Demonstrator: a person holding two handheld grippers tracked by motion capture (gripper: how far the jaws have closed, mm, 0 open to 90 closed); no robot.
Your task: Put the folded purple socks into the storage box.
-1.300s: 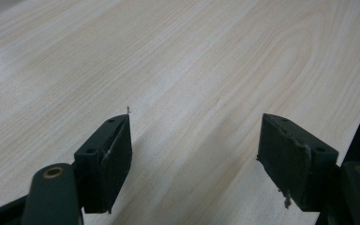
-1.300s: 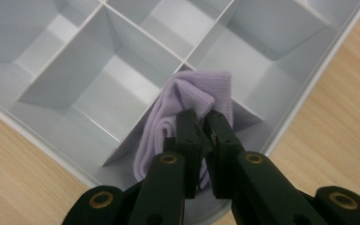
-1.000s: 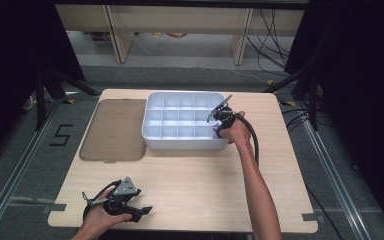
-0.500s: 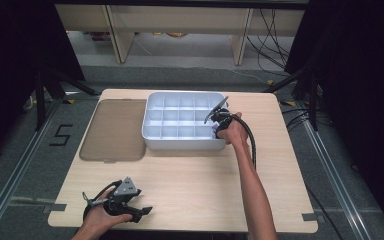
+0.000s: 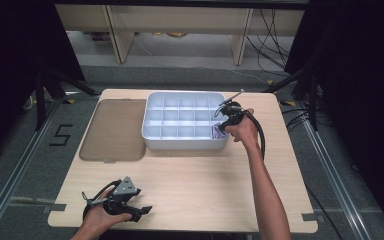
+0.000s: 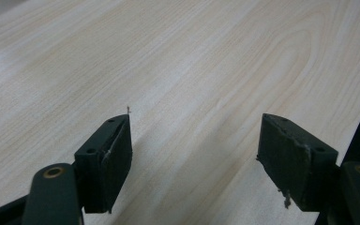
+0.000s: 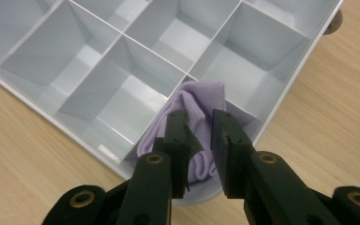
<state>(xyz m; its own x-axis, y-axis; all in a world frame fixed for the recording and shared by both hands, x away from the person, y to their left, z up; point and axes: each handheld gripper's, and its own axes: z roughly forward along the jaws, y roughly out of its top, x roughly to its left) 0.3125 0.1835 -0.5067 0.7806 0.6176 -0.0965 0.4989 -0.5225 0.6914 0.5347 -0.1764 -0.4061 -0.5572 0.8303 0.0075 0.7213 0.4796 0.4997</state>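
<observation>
Right gripper view: right gripper (image 7: pixel 199 136) over the near right corner compartment of the white tray (image 7: pixel 290 89), w/ a lilac cloth (image 7: pixel 194 110) bunched inside — jaws have just been opening, now a narrow gap w/ cloth between, pads not clearly pressing. Left gripper (image 6: pixel 194 150) low over bare table (image 6: pixel 168 61) — jaws wide apart, nothing between.

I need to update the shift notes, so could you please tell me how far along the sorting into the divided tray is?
Done: a purple cloth sits in the near right corner compartment of the white divided tray. In hand: the right tool is over that compartment, its jaws just opening with the cloth between them, apparently letting go. The left tool rests open on the table. Left: the other compartments look empty, and the brown lid lies beside the tray.
</observation>
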